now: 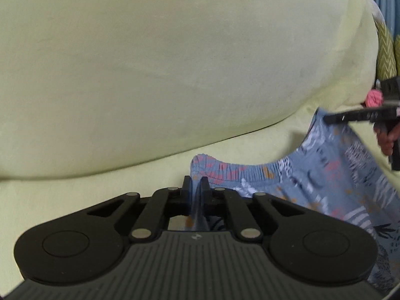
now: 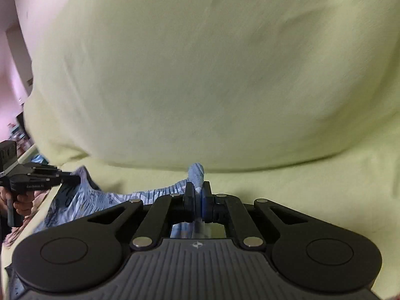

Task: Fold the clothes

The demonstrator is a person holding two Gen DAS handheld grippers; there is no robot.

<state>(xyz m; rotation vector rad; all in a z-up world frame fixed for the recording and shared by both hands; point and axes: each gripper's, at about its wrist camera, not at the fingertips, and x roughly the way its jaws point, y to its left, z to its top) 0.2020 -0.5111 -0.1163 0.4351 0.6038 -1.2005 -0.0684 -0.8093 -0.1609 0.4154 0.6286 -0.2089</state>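
Note:
A blue patterned pair of shorts (image 1: pixel 325 172) with an elastic waistband is stretched out above a pale yellow-green sofa seat (image 1: pixel 125 187). My left gripper (image 1: pixel 196 182) is shut on one end of the waistband. My right gripper (image 2: pixel 198 187) is shut on the other end, and a tuft of blue cloth sticks up between its fingers. The shorts (image 2: pixel 100 197) hang to the left in the right wrist view. Each gripper shows in the other's view: the right one (image 1: pixel 330 119) at the far right, the left one (image 2: pixel 75 178) at the far left.
A big pale yellow-green sofa back cushion (image 1: pixel 175 62) fills the space straight ahead in both views. A green patterned cushion (image 1: pixel 386 50) and a pink object (image 1: pixel 374 97) sit at the far right. A pink wall (image 2: pixel 10 62) is at the left.

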